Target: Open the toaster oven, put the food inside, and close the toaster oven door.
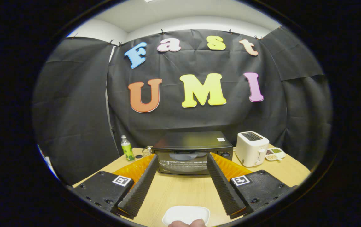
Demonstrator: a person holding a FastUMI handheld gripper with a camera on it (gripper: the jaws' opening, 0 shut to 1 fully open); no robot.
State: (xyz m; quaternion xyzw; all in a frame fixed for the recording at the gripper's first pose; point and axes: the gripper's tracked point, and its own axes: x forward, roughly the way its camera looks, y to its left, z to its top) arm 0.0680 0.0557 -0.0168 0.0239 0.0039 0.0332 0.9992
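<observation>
Nearest to the camera is a white plate (186, 215) on the wooden table (186, 192), low between the two fingers, and on its near rim lies a piece of pale food (187, 223), seen only in part. The gripper (180, 156) is wide open and holds nothing; its fingers stand apart on both sides of the plate. Just beyond the fingertips the black oven (193, 153) sits on the table with its glass door closed. To the right of the oven is a white toaster (251, 148), and past it a small dish (275, 154) with compartments. To the left of the oven stands a green bottle (127, 148)
</observation>
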